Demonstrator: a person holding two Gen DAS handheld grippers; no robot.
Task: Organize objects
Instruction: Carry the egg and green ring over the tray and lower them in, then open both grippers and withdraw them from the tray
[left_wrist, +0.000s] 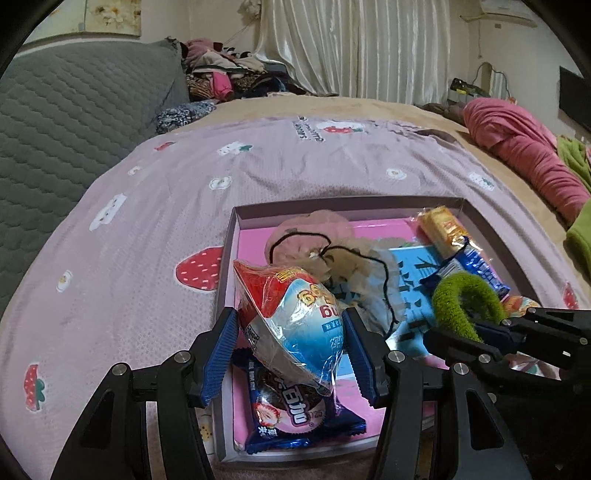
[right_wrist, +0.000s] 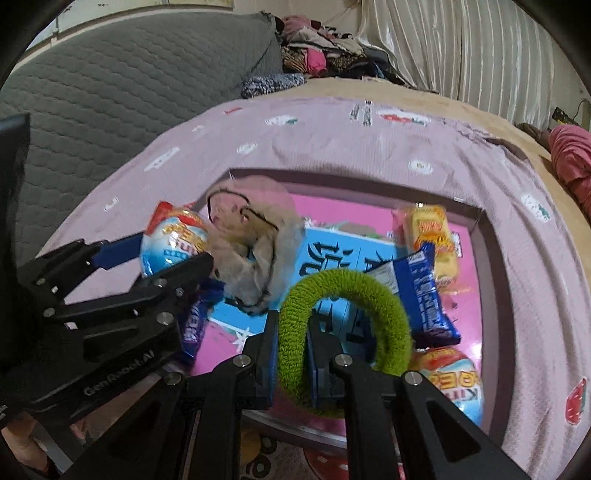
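On the bed, left hand-held gripper (left_wrist: 290, 354) clamps egg snack (left_wrist: 291, 325); right (right_wrist: 291, 354) pinches green scrunchie (right_wrist: 343, 317).

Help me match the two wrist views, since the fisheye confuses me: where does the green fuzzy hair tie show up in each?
Left wrist view: green hair tie at right, pinched by the right gripper reaching in from the right edge.
Right wrist view: it loops at bottom centre, clamped by that same gripper.
Shared landmark: the blue booklet in the box, just behind the tie.
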